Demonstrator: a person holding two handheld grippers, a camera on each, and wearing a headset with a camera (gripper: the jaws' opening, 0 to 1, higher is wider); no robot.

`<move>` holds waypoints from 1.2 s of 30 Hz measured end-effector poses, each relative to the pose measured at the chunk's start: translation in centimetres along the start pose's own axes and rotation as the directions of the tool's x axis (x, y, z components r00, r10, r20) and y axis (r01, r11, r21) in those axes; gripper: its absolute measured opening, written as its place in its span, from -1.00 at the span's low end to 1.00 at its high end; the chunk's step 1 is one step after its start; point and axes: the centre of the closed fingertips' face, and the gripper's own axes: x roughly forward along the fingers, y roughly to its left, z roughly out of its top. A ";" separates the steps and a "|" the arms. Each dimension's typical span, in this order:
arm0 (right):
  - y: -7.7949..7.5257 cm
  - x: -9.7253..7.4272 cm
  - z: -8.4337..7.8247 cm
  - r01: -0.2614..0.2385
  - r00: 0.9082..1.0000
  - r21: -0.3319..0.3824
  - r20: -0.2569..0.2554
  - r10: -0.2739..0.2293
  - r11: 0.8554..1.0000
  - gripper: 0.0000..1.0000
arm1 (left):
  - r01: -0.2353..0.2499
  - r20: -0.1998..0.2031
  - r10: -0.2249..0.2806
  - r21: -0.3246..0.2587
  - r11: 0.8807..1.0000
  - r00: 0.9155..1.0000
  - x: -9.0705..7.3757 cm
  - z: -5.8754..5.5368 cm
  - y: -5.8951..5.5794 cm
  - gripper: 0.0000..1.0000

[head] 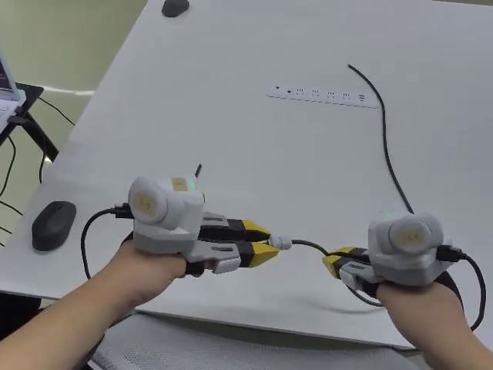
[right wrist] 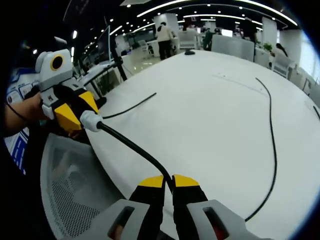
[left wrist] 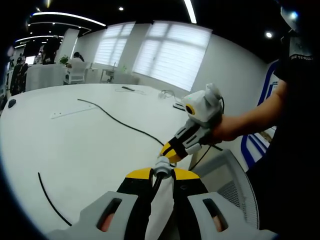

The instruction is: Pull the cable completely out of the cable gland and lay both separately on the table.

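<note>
Two tools, one cable gland and one cable are held in the air over the near edge of the white table (head: 231,131). The left tool (head: 264,242) is pressed together on the white cable gland (head: 280,243). The right tool (head: 333,261) pinches the black cable (head: 310,246) a little way out from the gland. The cable sits threaded in the gland and runs roughly left to right between the tools, sagging slightly, and the gland's mouth faces the right tool. On the table beyond lie one power strip (head: 323,95), one long loose cord (head: 389,150) curving toward the right tool, and one short cord (head: 197,170). There are also two mice: a mouse (head: 53,224) at the left edge and a second mouse (head: 176,8) at the far edge.
</note>
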 end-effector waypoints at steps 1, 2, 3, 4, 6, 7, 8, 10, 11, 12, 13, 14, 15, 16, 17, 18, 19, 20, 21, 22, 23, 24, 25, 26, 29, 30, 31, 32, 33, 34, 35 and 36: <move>-0.1 0.1 -0.1 -0.004 1.000 0.023 0.002 0.004 1.000 -1.00 | 0.004 0.000 -0.004 -0.002 1.000 1.000 0.0 0.0 -0.1 -0.72; 0.0 0.1 -0.1 -0.015 1.000 0.041 0.008 0.014 0.999 -1.00 | 0.009 -0.003 -0.009 -0.002 1.000 1.000 0.0 0.0 -0.1 -0.72; 0.0 0.0 0.0 -0.018 1.000 0.043 0.011 0.017 0.999 -1.00 | 0.011 -0.008 -0.011 0.001 1.000 1.000 0.1 0.0 -0.2 -0.71; 0.0 0.0 0.0 -0.015 1.000 0.036 0.012 0.015 0.999 -1.00 | 0.012 -0.009 -0.012 0.003 1.000 1.000 0.1 0.0 -0.2 -0.71; 0.2 -0.1 0.1 -0.008 1.000 0.016 0.017 0.008 1.000 -1.00 | 0.014 -0.008 -0.014 0.001 1.000 1.000 0.0 0.1 -0.1 -0.71; 0.2 -0.2 0.1 -0.004 1.000 0.010 0.018 0.004 1.000 -1.00 | 0.011 -0.006 -0.011 0.000 1.000 1.000 0.0 0.1 -0.1 -0.71; 0.2 -0.3 0.2 -0.002 1.000 0.006 0.022 0.002 1.000 -0.99 | 0.001 -0.003 -0.002 -0.002 1.000 1.000 0.0 0.2 0.1 -0.71; 0.3 -0.5 0.4 -0.008 0.999 0.011 0.035 0.007 1.000 -0.98 | -0.016 0.006 0.016 -0.014 1.000 1.000 -0.1 0.2 0.5 -0.71; 0.5 -0.7 0.5 -0.015 0.999 0.012 0.039 0.015 1.000 -0.98 | -0.021 0.011 0.021 -0.015 1.000 1.000 -0.1 0.2 0.6 -0.71; 0.6 -0.9 0.6 -0.022 0.999 0.013 0.046 0.022 1.000 -0.97 | -0.021 0.014 0.021 -0.022 1.000 1.000 -0.1 0.2 0.7 -0.71; 0.7 -1.1 0.8 -0.026 0.998 0.012 0.053 0.025 1.000 -0.97 | -0.020 0.015 0.020 -0.022 1.000 1.000 -0.1 0.2 0.7 -0.71; 0.8 -1.3 0.9 -0.027 0.998 0.007 0.059 0.026 1.000 -0.96 | -0.019 0.016 0.020 -0.021 1.000 1.000 -0.1 0.2 0.7 -0.71; 1.0 -1.5 1.0 -0.031 0.998 0.003 0.063 0.030 1.000 -0.96 | -0.017 0.015 0.017 -0.021 1.000 1.000 -0.1 0.3 0.6 -0.71; 1.0 -1.5 1.1 -0.035 0.997 -0.007 0.066 0.035 0.999 -0.96 | -0.016 0.016 0.016 -0.021 1.000 1.000 0.0 0.4 0.6 -0.71; 1.0 -1.6 1.1 -0.032 0.997 -0.014 0.068 0.033 0.999 -0.95 | -0.017 0.017 0.018 -0.019 1.000 1.000 0.0 0.4 0.7 -0.71; 1.0 -1.7 1.1 -0.031 0.997 -0.017 0.068 0.032 0.999 -0.95 | -0.016 0.018 0.016 -0.019 1.000 1.000 0.0 0.5 0.7 -0.71; 0.9 -1.7 1.2 -0.032 0.997 -0.016 0.070 0.033 0.999 -0.95 | -0.015 0.018 0.016 -0.019 1.000 1.000 0.0 0.6 0.7 -0.71; 0.9 -1.7 1.3 -0.034 0.997 -0.011 0.076 0.035 0.999 -0.94 | -0.016 0.018 0.016 -0.017 1.000 1.000 0.0 0.7 0.7 -0.71; 0.9 -1.8 1.3 -0.035 0.996 -0.006 0.080 0.036 0.999 -0.94 | -0.018 0.018 0.018 -0.017 1.000 1.000 -0.1 0.7 0.8 -0.71; 0.9 -1.8 1.4 -0.040 0.996 -0.002 0.085 0.040 0.999 -0.94 | -0.018 0.020 0.018 -0.022 1.000 1.000 -0.1 0.8 0.9 -0.71; 1.0 -1.8 1.4 -0.042 0.996 0.000 0.085 0.042 0.999 -0.93 | -0.016 0.021 0.017 -0.025 1.000 1.000 -0.1 0.8 0.9 -0.71; 1.0 -1.8 1.4 -0.044 0.996 -0.002 0.083 0.044 0.999 -0.93 | -0.015 0.019 0.016 -0.023 1.000 1.000 -0.1 0.8 0.8 -0.71; 1.0 -1.9 1.5 -0.047 0.996 -0.009 0.082 0.047 0.999 -0.92 | -0.014 0.018 0.014 -0.022 1.000 1.000 -0.2 0.7 0.8 -0.71; 1.2 -2.0 1.4 -0.061 0.995 -0.024 0.077 0.063 0.998 -0.85 | -0.011 0.017 0.012 -0.025 1.000 1.000 -0.2 0.7 0.8 -0.71; 1.3 -2.9 1.6 -0.051 0.995 -0.046 0.080 0.055 0.998 -0.53 | -0.005 0.011 0.006 -0.033 0.999 1.000 -0.2 0.5 0.7 -0.71; 1.5 -3.4 2.3 -0.050 0.993 -0.089 0.103 0.059 0.995 -0.50 | -0.006 0.012 0.007 -0.029 1.000 1.000 -0.2 0.5 0.7 -0.71; 1.7 -3.7 2.7 -0.043 0.992 -0.134 0.114 0.059 0.990 -0.44 | -0.007 0.010 0.007 -0.030 1.000 1.000 -0.2 0.4 0.6 -0.71; 2.1 -4.2 3.2 -0.026 0.991 -0.205 0.120 0.052 0.978 -0.33 | -0.006 0.008 0.007 -0.030 1.000 1.000 -0.2 0.4 0.5 -0.71; 2.4 -4.5 3.6 -0.016 0.991 -0.258 0.124 0.049 0.966 -0.26 | -0.005 0.007 0.005 -0.031 0.999 1.000 -0.2 0.3 0.4 -0.71; 3.0 -4.8 4.2 0.004 0.989 -0.331 0.138 0.044 0.943 -0.20 | -0.003 0.008 0.004 -0.033 0.999 1.000 -0.2 0.3 0.4 -0.71; 3.5 -4.9 4.6 0.008 0.988 -0.374 0.144 0.050 0.927 -0.12 | -0.003 0.009 0.003 -0.035 0.999 1.000 -0.2 0.3 0.3 -0.71; 4.3 -5.0 5.0 0.006 0.987 -0.419 0.148 0.062 0.908 -0.07 | -0.003 0.011 0.003 -0.037 0.999 1.000 -0.2 0.3 0.3 -0.71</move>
